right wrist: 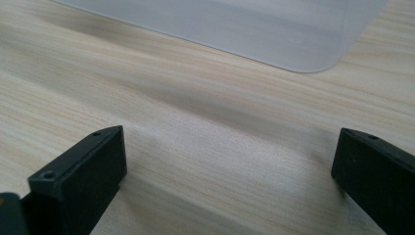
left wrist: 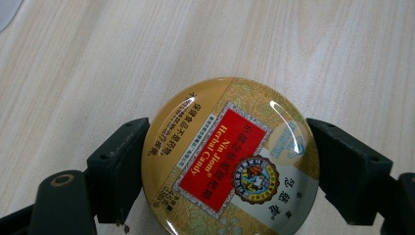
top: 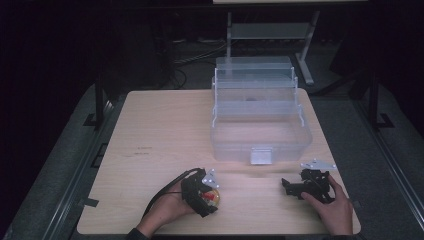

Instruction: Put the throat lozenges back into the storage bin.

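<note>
At the near left of the bench [top: 150,130] the left claw [top: 209,196] gripped a round candy tin [left wrist: 230,159], one jaw pressed against each side of its rim. The tin lay flat on the wood, lid facing up, its printed label running slantwise between the jaws; being round, it had no long axis. Behind stood a clear plastic box [top: 260,135], open. To the right, the right claw [top: 290,187] rested with jaws wide apart over bare wood.

Candy tin [left wrist: 230,159] between the left gripper [top: 206,192] jaws, near-left on the table [top: 160,135]; open box [top: 260,120] behind.
</note>
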